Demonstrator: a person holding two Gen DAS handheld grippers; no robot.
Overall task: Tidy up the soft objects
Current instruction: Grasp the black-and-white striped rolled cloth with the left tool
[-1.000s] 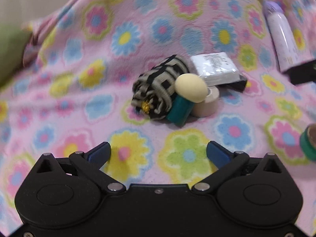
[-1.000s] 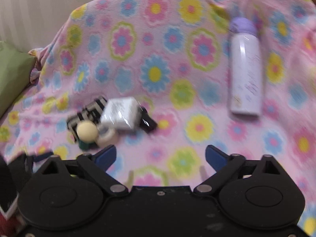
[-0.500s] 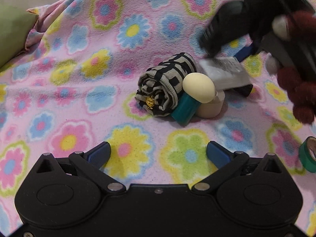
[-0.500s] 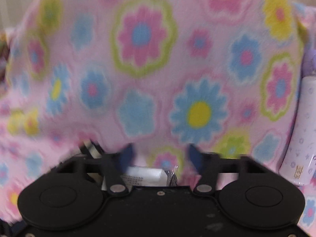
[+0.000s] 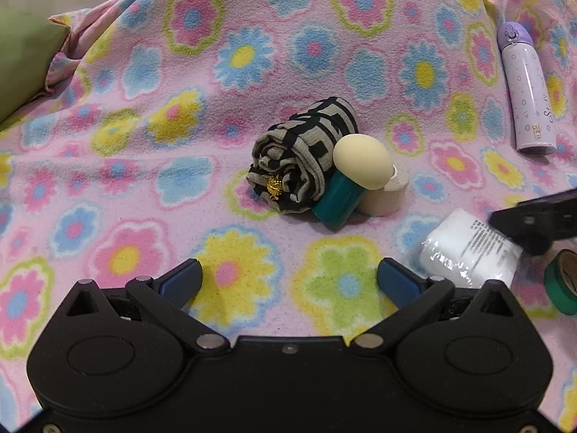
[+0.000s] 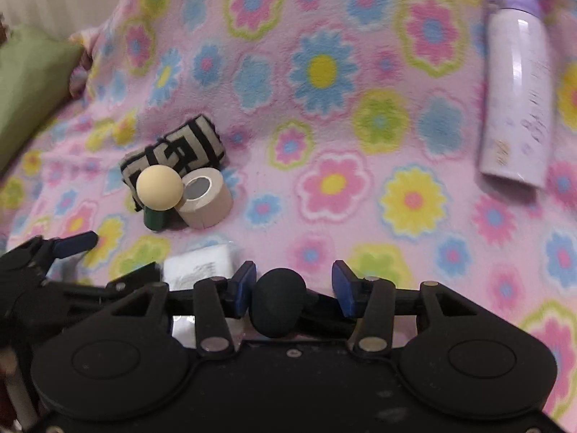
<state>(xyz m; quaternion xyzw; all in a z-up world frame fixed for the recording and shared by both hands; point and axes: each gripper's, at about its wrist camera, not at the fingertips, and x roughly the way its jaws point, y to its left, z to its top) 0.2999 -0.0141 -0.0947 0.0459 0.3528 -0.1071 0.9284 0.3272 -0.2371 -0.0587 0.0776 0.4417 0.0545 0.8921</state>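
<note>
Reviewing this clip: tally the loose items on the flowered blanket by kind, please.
Tape rolls: 2, beige and green
Rolled patterned cloth: 1
Sponge applicator, cream head on teal base: 1
Wrapped white packet: 1
Lilac bottle: 1
Black rounded object: 1
Total: 7

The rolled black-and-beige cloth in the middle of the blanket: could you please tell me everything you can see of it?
The rolled cloth is a soft woven fabric, beige with a bold black maze-like pattern, wound into a loose roll lying on its side on the flowered blanket. Its spiral end faces the left wrist camera, and a small gold ornament shows there. The cream-headed sponge and its teal base lean against its right side, with a beige tape roll beyond them. Neither gripper touches it.
</note>
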